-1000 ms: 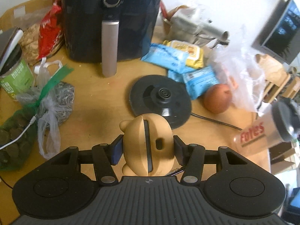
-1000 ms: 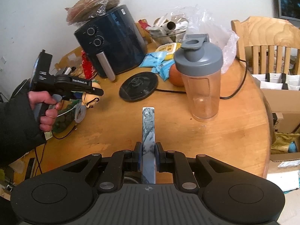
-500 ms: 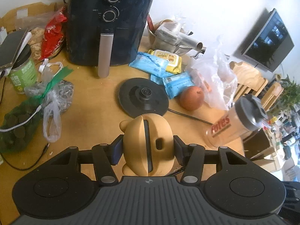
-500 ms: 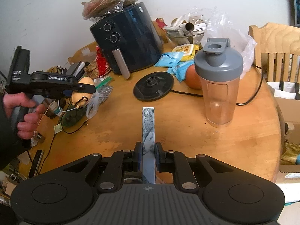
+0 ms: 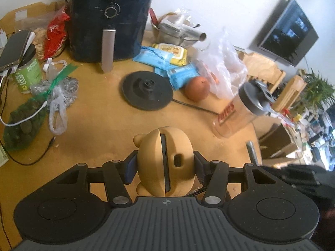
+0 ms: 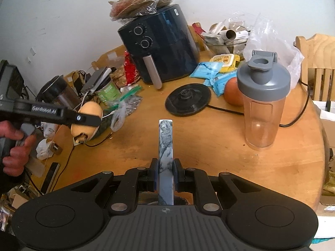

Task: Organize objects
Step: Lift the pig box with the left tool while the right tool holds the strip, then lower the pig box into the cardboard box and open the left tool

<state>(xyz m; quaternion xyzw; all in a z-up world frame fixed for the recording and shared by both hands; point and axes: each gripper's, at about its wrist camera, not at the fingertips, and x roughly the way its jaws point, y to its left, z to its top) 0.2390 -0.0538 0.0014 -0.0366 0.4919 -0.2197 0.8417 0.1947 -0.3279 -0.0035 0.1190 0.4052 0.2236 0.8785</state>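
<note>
While the left gripper (image 5: 165, 165) clamps a tan toy (image 5: 165, 163) above the table (image 5: 100, 133), the right gripper (image 6: 165, 175) pinches a marbled strip (image 6: 165, 146).

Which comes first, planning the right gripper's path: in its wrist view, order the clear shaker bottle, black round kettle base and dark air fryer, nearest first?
1. Clear shaker bottle, right, nearest.
2. Black round kettle base, centre.
3. Dark air fryer, back by the wall.
</note>
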